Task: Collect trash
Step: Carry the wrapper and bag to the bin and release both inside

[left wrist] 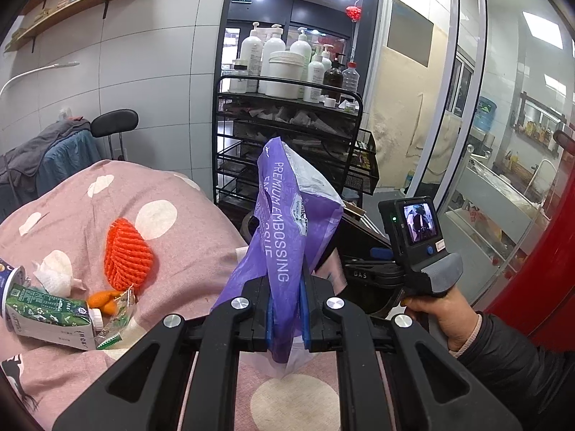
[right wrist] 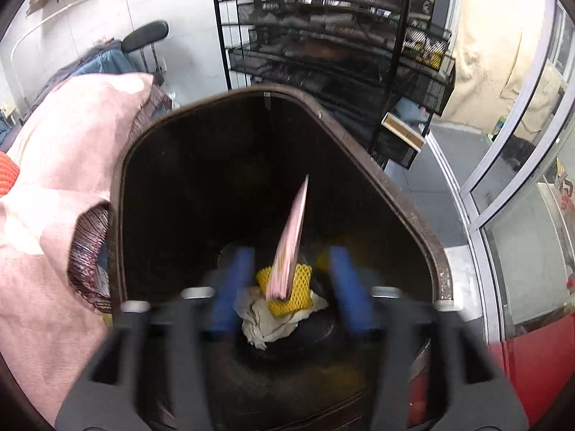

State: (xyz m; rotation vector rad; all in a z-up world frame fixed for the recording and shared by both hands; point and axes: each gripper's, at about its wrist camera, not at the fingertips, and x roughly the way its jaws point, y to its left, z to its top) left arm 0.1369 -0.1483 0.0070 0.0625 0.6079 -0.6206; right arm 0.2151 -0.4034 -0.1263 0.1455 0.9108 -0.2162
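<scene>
My left gripper [left wrist: 287, 314] is shut on a purple tissue wrapper [left wrist: 287, 215] that stands up over the pink spotted bedding [left wrist: 179, 222]. Left on the bedding lie an orange foam net [left wrist: 127, 258], a crumpled tissue [left wrist: 55, 274], a green-and-white milk carton [left wrist: 50, 318], orange peel [left wrist: 102, 300] and a small green wrapper [left wrist: 118, 318]. My right gripper [right wrist: 289, 287] hangs open over the dark trash bin [right wrist: 406, 201]. A flat pink packet [right wrist: 291, 240], blurred, is loose between its blue pads [right wrist: 233, 283], touching neither. Deep in the bin lie a yellow foam net [right wrist: 298, 294] and a crumpled tissue [right wrist: 266, 323].
A black wire rack [left wrist: 287, 129] with pump bottles on top stands behind the bin. A glass partition [left wrist: 467, 115] and a red surface [left wrist: 546, 251] close off the right. A person's hand [left wrist: 445, 312] holds the right gripper's handle. A black stool [left wrist: 115, 122] is at the back left.
</scene>
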